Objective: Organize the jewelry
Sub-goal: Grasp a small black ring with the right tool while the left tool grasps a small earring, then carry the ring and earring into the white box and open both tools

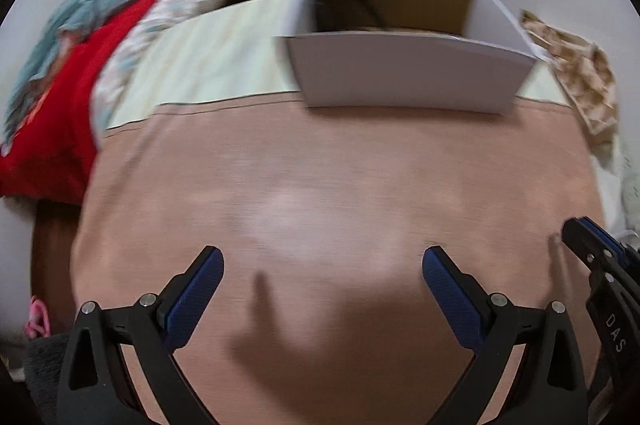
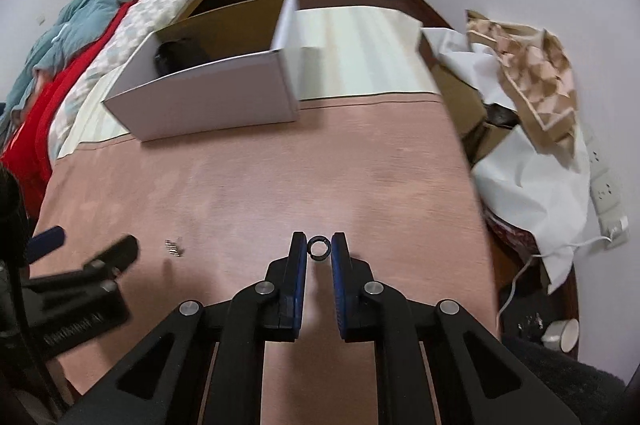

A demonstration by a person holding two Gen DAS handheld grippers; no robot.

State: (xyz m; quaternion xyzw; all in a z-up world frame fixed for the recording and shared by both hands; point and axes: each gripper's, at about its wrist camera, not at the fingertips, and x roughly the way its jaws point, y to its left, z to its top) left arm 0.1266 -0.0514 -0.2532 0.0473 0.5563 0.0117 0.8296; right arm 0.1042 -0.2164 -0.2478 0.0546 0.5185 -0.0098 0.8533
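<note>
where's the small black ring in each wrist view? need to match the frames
Left wrist: not in view; only the open left gripper over the pink cloth.
Right wrist: black ring at lower centre, held between the right gripper fingertips.
Shared landmark: white box at the cloth's far edge.

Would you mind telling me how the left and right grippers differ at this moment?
The left gripper is wide open, while the right gripper is nearly shut. The left holds nothing; the right pinches a small dark ring between its fingertips. Both are black with blue pads and are over the pink cloth, facing the white box.
</note>
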